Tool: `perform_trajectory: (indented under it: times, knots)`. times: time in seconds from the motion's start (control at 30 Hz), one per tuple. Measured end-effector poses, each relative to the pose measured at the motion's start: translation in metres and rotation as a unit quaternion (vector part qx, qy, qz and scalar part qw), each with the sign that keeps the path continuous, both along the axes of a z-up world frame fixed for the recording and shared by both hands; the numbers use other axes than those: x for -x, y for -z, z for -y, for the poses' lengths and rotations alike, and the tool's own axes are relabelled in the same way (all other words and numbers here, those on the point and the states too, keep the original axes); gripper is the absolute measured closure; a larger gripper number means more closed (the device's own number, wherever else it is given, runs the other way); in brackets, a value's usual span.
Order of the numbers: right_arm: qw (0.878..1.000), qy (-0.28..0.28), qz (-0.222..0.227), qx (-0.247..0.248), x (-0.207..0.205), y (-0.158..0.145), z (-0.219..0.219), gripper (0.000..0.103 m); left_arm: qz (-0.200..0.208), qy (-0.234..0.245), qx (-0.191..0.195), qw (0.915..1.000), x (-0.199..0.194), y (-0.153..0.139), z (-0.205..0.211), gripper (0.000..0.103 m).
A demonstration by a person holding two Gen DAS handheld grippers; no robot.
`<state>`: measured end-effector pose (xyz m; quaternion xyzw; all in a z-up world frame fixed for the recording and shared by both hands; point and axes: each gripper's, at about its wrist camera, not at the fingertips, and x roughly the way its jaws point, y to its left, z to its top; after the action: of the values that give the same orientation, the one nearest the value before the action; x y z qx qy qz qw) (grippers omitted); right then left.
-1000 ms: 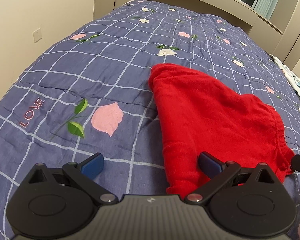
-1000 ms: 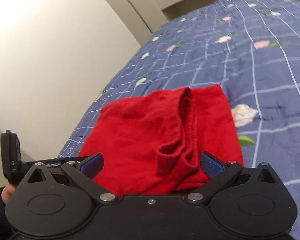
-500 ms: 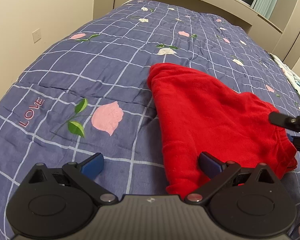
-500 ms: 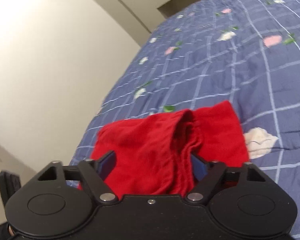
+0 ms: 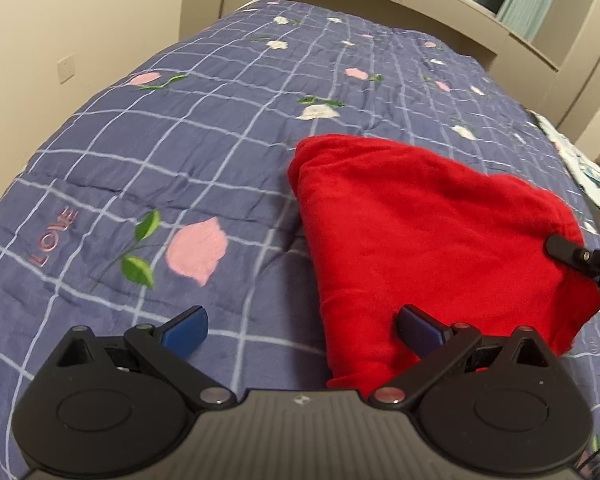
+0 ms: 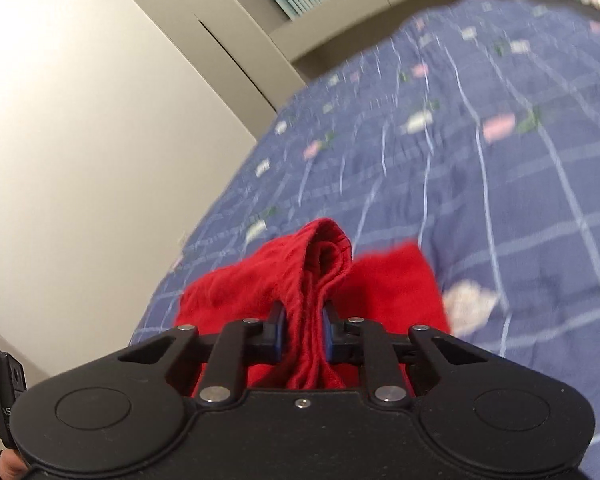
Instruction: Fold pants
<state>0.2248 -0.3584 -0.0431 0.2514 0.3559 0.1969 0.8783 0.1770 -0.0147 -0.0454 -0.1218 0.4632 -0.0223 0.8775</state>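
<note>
While the red pants (image 5: 428, 240) lie bunched on the blue checked bedspread (image 5: 204, 152), the right gripper (image 6: 303, 334) has just been closing and now pinches a gathered fold of their waistband between its blue pads. The left gripper (image 5: 300, 330) hangs spread wide over the near edge of the pants, its right finger (image 5: 418, 330) above the red cloth, its left finger (image 5: 186, 330) above the bedspread, grasping nothing.

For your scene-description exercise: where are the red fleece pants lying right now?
In the left wrist view, the red fleece pants lie on the blue checked floral quilt, right of its pink flower.
</note>
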Motion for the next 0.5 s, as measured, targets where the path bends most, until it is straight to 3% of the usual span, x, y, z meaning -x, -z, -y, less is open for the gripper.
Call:
perform_trajectory:
  times: [0.13, 0.33, 0.43, 0.5]
  knots:
    - [0.999, 0.000, 0.008, 0.034, 0.000, -0.009, 0.009, 0.084, 0.001, 0.018, -0.010, 0.9998, -0.001, 0.003, 0.014, 0.001]
    - [0.997, 0.028, -0.043, 0.058, -0.002, 0.027, 0.018, 0.083, -0.009, 0.036, -0.016, 0.9992, -0.002, 0.016, 0.025, 0.000]
    - [0.997, 0.036, -0.042, 0.057, 0.002, 0.033, 0.017, 0.080, -0.008, 0.036, -0.007, 0.9993, -0.002, 0.012, 0.023, 0.001]
    - [0.996, 0.036, -0.033, 0.071, 0.004, 0.028, 0.015, 0.066, -0.004, 0.038, 0.007, 0.9993, -0.003, 0.005, 0.018, 0.000]
